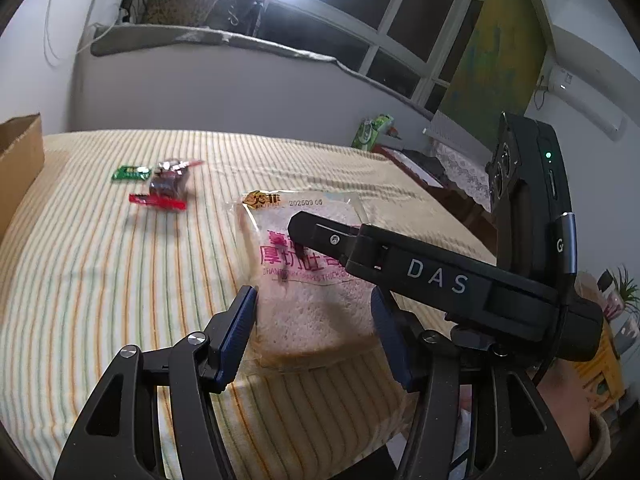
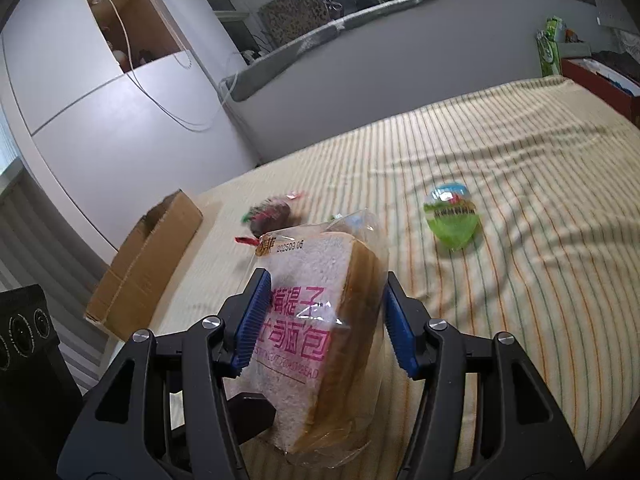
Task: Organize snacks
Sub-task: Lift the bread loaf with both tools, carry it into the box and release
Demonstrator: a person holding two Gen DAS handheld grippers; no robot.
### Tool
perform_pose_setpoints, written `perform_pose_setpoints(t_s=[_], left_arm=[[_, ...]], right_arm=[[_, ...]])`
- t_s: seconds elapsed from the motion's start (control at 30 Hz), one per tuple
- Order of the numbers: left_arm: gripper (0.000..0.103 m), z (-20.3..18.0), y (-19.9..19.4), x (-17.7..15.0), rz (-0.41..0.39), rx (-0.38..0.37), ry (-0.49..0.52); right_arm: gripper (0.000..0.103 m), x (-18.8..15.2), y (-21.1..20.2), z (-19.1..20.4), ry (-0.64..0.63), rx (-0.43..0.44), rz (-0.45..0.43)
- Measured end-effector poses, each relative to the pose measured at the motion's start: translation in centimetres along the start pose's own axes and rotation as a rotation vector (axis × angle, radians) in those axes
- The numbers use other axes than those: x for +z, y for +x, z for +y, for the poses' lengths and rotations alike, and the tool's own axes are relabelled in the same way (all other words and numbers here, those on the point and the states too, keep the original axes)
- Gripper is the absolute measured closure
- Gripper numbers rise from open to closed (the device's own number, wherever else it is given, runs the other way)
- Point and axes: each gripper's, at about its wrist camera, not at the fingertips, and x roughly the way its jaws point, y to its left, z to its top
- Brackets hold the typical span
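Gleaming clear-wrapped toast bread (image 2: 320, 312), pink lettering, thick white slices.

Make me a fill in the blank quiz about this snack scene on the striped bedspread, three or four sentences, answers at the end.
1. Both the left gripper and the right gripper grip a clear bag of sliced ____.
2. The pads on the fingers are coloured ____.
3. The open box at the edge of the bedspread is made of ____.
4. The egg-shaped capsule lying alone has a lower half coloured ____.

Missing words: bread; blue; cardboard; green
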Motion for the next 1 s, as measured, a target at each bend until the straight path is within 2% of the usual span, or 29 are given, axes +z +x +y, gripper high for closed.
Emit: perform_pose_setpoints(t_s=[0.17, 0.4, 0.57, 0.77, 1.0], left_arm=[[0.046, -0.2, -1.6, 1.4, -0.056, -0.006, 0.009], [0.046, -2.2, -7.4, 5.3, -0.227, -0.006, 0.085], [0.046, -4.4, -11.2, 6.9, -0.323, 0.001, 0.147], [0.046, -4.9, -12.7, 6.5, -0.348, 0.008, 0.156], [0.046, -4.2, -12.0, 6.8, -0.336, 0.025, 0.148]], right_arm=[[0.045, 1.9, -2.1, 2.8, -0.056, 0.013, -0.057], [0.045, 6.0, -8.9, 9.0, -0.189, 0.034, -0.214], [0.045, 6.7, -11.8, 11.8, -0.238, 0.037, -0.265], [0.045, 6.0, -12.3, 12.7, -0.244, 0.044, -0.265], [0.045, 5.7, -11.0, 12.3, -0.243, 0.048, -0.235]])
